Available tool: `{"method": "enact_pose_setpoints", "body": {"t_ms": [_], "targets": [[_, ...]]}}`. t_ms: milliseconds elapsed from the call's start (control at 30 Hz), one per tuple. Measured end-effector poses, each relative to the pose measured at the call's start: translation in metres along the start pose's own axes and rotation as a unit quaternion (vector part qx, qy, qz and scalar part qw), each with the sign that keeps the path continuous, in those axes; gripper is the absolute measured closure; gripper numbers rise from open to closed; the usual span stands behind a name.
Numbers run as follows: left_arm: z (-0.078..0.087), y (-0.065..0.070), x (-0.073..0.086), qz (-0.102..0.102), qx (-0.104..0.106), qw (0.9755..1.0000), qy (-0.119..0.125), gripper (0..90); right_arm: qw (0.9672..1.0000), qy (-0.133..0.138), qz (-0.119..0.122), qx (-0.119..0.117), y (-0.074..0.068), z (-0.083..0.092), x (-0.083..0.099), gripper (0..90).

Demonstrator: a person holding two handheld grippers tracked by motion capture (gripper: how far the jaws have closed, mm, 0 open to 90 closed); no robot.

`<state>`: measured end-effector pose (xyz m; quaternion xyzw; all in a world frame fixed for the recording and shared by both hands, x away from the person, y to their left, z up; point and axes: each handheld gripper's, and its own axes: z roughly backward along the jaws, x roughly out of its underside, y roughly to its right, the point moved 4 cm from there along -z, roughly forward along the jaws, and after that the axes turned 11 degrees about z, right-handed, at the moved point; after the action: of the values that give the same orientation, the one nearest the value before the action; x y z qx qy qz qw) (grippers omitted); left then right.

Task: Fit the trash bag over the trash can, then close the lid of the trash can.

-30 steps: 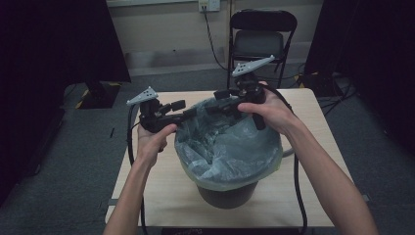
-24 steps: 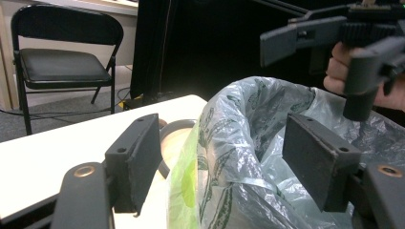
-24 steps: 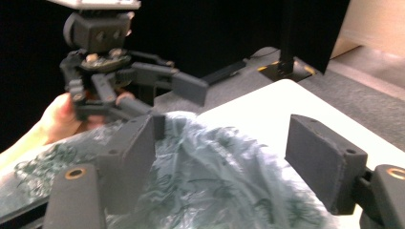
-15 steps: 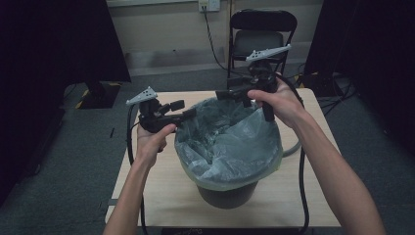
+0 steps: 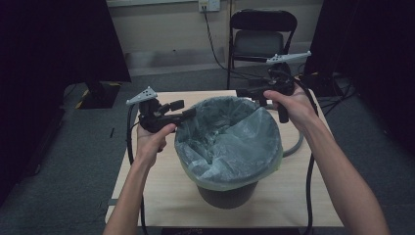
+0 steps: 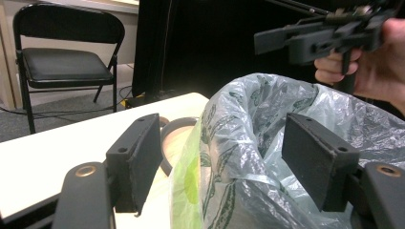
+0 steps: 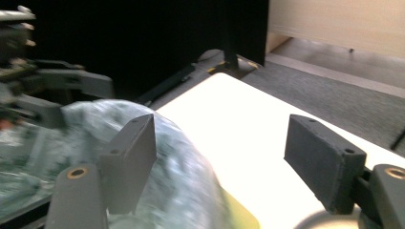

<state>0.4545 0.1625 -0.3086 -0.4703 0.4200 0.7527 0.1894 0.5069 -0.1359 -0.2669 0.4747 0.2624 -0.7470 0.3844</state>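
Black bin (image 5: 226,195) mid-table, clear bag (image 5: 230,142) folded over its rim. Left gripper (image 6: 222,164) spread wide astride the bag's edge – pads not pressing. Right gripper (image 7: 224,162) agape, nothing between – above the far rim.

No readable text, label, brand, number or sign anywhere. Green pattern on the bag (image 6: 224,157), no letters to make out.
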Motion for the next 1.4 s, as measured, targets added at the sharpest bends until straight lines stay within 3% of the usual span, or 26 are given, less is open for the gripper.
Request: {"method": "enact_pose_setpoints", "body": {"t_ms": [200,300,500,600,633,700,833,933,1000,1067,1133,1167,1233,1300,1400], "targets": [[0.002,-0.008,-0.001,0.007,-0.003,1.0000,-0.002,29.2,0.9986,0.012,-0.014,0.049,0.024,0.008,0.018,25.5],[0.004,-0.011,-0.002,0.015,0.003,0.9999,0.003,29.2,0.9980,-0.020,-0.028,0.053,0.034,0.008,0.030,20.5],[0.010,-0.012,-0.003,0.009,-0.003,0.9999,0.013,29.3,0.9954,-0.034,-0.027,0.086,0.050,0.008,0.055,18.7],[0.013,-0.009,-0.002,0.001,-0.003,1.0000,0.007,29.4,0.9927,-0.048,-0.034,0.106,0.058,0.011,0.078,16.4],[0.014,-0.008,-0.003,0.003,0.002,0.9999,0.015,29.8,0.9921,-0.053,-0.038,0.107,0.061,0.013,0.087,15.0],[0.019,-0.006,-0.004,0.003,0.007,0.9997,0.021,29.8,0.9905,-0.063,-0.051,0.111,0.066,0.017,0.104,17.2],[0.030,-0.009,-0.005,0.000,-0.013,0.9995,0.030,29.9,0.9854,-0.085,-0.066,0.132,0.076,0.024,0.137,27.6],[0.031,-0.015,0.000,0.008,-0.035,0.9992,0.016,30.6,0.9809,-0.083,-0.079,0.157,0.082,0.028,0.157,26.8],[0.033,-0.019,0.003,0.018,-0.027,0.9993,0.019,30.6,0.9782,-0.101,-0.088,0.159,0.084,0.028,0.170,31.4],[0.033,-0.024,0.005,0.022,-0.036,0.9989,0.019,30.7,0.9779,-0.102,-0.098,0.154,0.085,0.028,0.179,39.5],[0.034,-0.030,0.008,0.024,-0.045,0.9986,0.012,30.7,0.9763,-0.111,-0.103,0.155,0.088,0.028,0.188,41.5],[0.035,-0.032,0.010,0.025,-0.050,0.9984,0.008,30.6,0.9737,-0.117,-0.110,0.162,0.089,0.029,0.193,40.5],[0.035,-0.039,0.015,0.018,-0.065,0.9977,0.000,30.6,0.9640,-0.141,-0.124,0.188,0.094,0.031,0.204,41.8],[0.033,-0.049,0.025,0.016,-0.078,0.9967,-0.016,30.4,0.9583,-0.146,-0.154,0.191,0.100,0.033,0.215,41.7],[0.028,-0.064,0.046,0.025,-0.095,0.9942,-0.043,30.0,0.9477,-0.175,-0.164,0.210,0.104,0.036,0.227,45.1]]}}
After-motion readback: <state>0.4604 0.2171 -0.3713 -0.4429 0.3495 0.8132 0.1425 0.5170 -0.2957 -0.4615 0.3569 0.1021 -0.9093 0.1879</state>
